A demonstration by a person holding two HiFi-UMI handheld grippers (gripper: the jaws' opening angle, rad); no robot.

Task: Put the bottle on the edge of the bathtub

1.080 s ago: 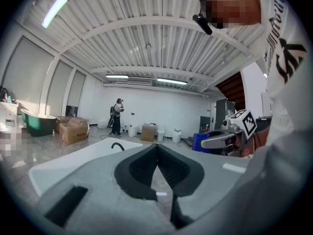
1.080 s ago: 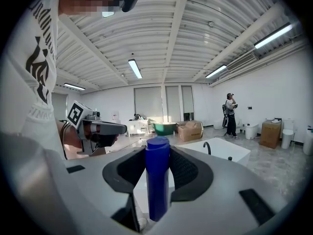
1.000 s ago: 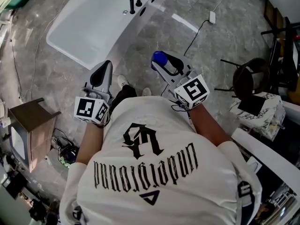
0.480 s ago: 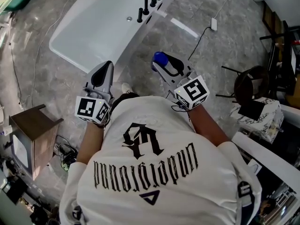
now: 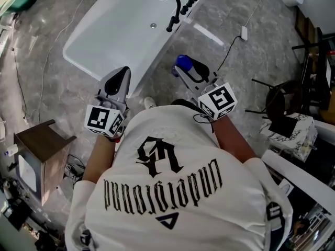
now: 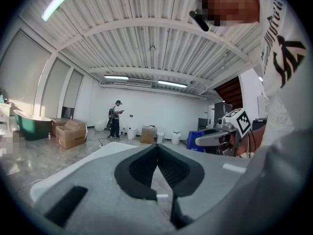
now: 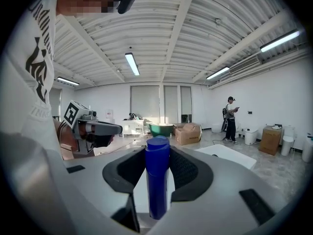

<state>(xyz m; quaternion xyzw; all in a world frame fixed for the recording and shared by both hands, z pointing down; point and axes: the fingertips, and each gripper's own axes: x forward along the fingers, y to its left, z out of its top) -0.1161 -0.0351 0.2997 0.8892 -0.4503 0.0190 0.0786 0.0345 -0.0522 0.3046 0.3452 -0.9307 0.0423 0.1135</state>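
Note:
A white bathtub [image 5: 120,30] with a black faucet [image 5: 175,7] on its rim lies ahead on the grey floor. My right gripper [image 5: 188,71] is shut on an upright blue bottle [image 5: 182,61], held in the air just right of the tub's near end. In the right gripper view the bottle [image 7: 157,180] stands between the black pads of that gripper [image 7: 157,151], and the tub [image 7: 230,153] shows beyond. My left gripper [image 5: 123,71] hovers by the tub's near corner. In its own view the left gripper [image 6: 157,147] is shut with nothing in it.
A wooden side table [image 5: 44,140] stands at the left. A dark chair [image 5: 280,88] and a marble-topped table [image 5: 290,129] are at the right. A cable with a white plug [image 5: 243,33] runs over the floor. Far off are a standing person [image 7: 230,116], cardboard boxes [image 7: 188,133] and a green tub [image 7: 161,129].
The bathtub and faucet have slid down and to the right in the head view, nearer to me. Both grippers keep their pose, the bottle still in the right one.

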